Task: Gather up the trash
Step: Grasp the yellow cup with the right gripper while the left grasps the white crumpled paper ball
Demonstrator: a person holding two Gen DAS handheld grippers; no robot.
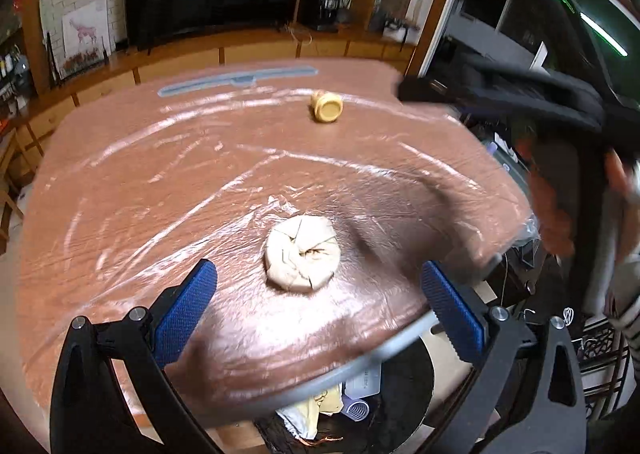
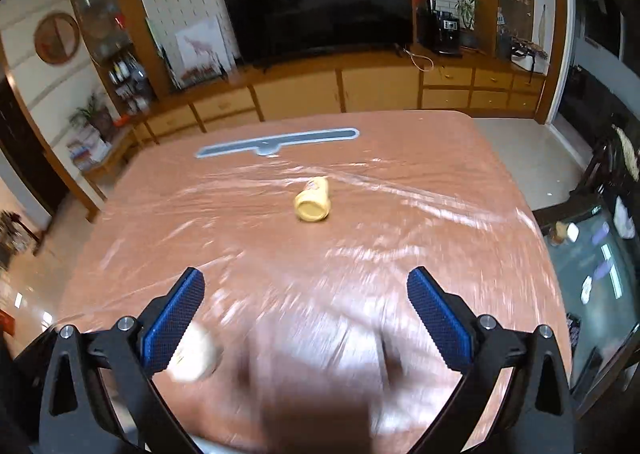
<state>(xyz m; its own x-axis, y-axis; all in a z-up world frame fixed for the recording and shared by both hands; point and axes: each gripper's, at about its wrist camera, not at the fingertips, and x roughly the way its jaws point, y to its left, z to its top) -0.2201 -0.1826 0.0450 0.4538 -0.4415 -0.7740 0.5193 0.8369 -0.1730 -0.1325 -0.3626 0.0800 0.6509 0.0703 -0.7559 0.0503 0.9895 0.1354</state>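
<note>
A crumpled pale paper ball (image 1: 302, 258) lies on the plastic-covered brown table (image 1: 160, 194), just beyond my left gripper (image 1: 318, 294), which hangs open above the near edge with nothing between its blue pads. A yellow cup (image 1: 326, 107) lies on its side further back. In the right wrist view the same yellow cup (image 2: 313, 201) lies mid-table, well ahead of my right gripper (image 2: 306, 306), which is wide open and holds nothing. A blurred pale paper ball (image 2: 198, 354) shows low beside the left finger. Below the table edge stands a dark bin (image 1: 360, 414) with trash in it.
A grey flat bar (image 2: 276, 142) lies at the table's far side. Behind it stand a wooden sideboard (image 2: 360, 90) and a dark TV (image 2: 320, 2). A person's hand with the other gripper (image 1: 560, 174) blurs past at the right in the left wrist view.
</note>
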